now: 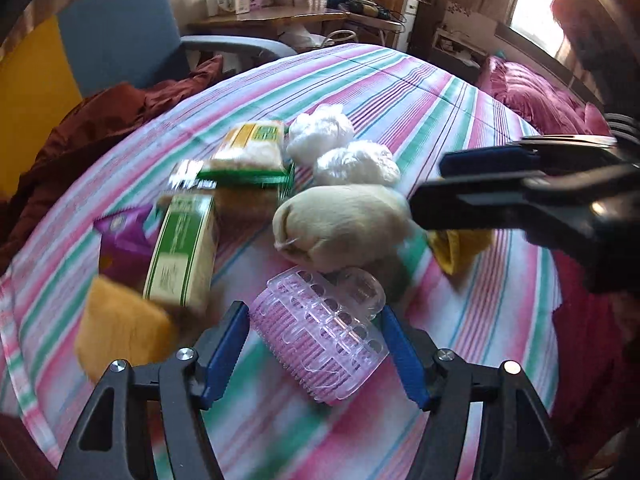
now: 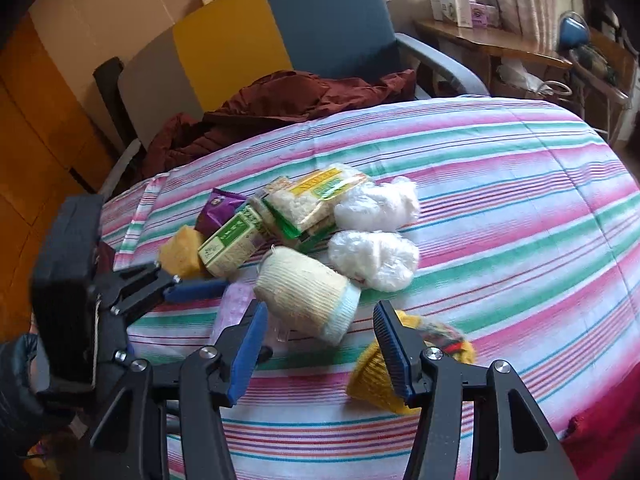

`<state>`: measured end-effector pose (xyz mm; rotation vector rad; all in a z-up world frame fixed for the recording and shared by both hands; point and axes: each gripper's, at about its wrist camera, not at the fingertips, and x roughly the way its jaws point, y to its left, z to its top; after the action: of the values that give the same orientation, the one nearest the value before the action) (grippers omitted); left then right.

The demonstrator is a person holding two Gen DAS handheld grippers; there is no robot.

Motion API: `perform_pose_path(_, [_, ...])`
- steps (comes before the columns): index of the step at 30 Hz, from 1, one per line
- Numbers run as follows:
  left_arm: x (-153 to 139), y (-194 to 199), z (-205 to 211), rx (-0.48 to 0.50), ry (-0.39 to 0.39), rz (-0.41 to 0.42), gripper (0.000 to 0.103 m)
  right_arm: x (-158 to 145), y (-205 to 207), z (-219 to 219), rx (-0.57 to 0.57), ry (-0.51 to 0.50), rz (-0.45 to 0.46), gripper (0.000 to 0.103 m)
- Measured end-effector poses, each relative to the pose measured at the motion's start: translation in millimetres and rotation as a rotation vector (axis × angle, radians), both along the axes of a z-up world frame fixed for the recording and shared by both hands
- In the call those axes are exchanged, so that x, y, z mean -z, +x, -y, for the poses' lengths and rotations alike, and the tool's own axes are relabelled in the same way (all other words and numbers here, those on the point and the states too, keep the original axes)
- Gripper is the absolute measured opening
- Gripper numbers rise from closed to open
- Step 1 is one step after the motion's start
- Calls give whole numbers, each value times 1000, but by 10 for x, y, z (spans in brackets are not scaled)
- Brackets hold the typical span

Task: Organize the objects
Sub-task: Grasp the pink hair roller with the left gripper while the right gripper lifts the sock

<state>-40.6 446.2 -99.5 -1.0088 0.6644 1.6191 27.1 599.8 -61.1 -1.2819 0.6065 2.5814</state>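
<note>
1. Nearest in the left wrist view, the left gripper (image 1: 314, 356) has its blue fingers spread wide on either side of a pink plastic basket (image 1: 320, 340), which lies tipped on its side on the striped bedspread (image 1: 460, 92). Neither finger seems to touch it.
2. In the right wrist view, the right gripper (image 2: 320, 344) is also spread and holds nothing. A cream knit roll (image 2: 304, 292) lies just ahead between its fingers, and a yellow knit item (image 2: 372, 376) sits beside the right finger.
3. The step looks like picking up the basket. A good grip would probably centre it between the fingers and close gently, since thin plastic may flex or slip.
4. Farther off lie a green box (image 1: 182, 252), noodle packets (image 1: 250, 148), a purple packet (image 1: 124, 236) and two white plastic bundles (image 1: 356, 166).
5. Only the left view shows the basket clearly; the right view shows only a pale blur there.
</note>
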Motion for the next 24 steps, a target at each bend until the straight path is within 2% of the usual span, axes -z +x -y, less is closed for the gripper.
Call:
perform_pose_path(3, [-5, 41, 138, -42, 5, 38, 69, 9, -67, 62, -29, 9, -20, 58])
perform_pose_path(7, [-6, 152, 305, -82, 5, 39, 69, 95, -179, 144, -68, -12, -19, 63])
perform_pose_path(11, [-10, 275, 534, -126, 19, 41, 69, 218, -260, 221, -107, -23, 10, 79])
perform_pose_path(12, [-11, 297, 603, -143, 28, 49, 69, 258, -281, 245, -117, -20, 22, 79])
perform_pose_path(20, [-9, 341, 739, -193, 58, 73, 69, 429, -359, 268, -94, 52, 49, 81])
perform_pose_path(22, [0, 363, 729, -195, 55, 63, 69, 445, -375, 271, -94, 75, 57, 75])
perform_pose_path(23, [14, 356, 727, -200, 55, 68, 70, 444, -377, 277, -95, 89, 63, 67])
perform_pose_path(24, [28, 353, 728, -208, 57, 76, 70, 436, -379, 276, -97, 95, 68, 67])
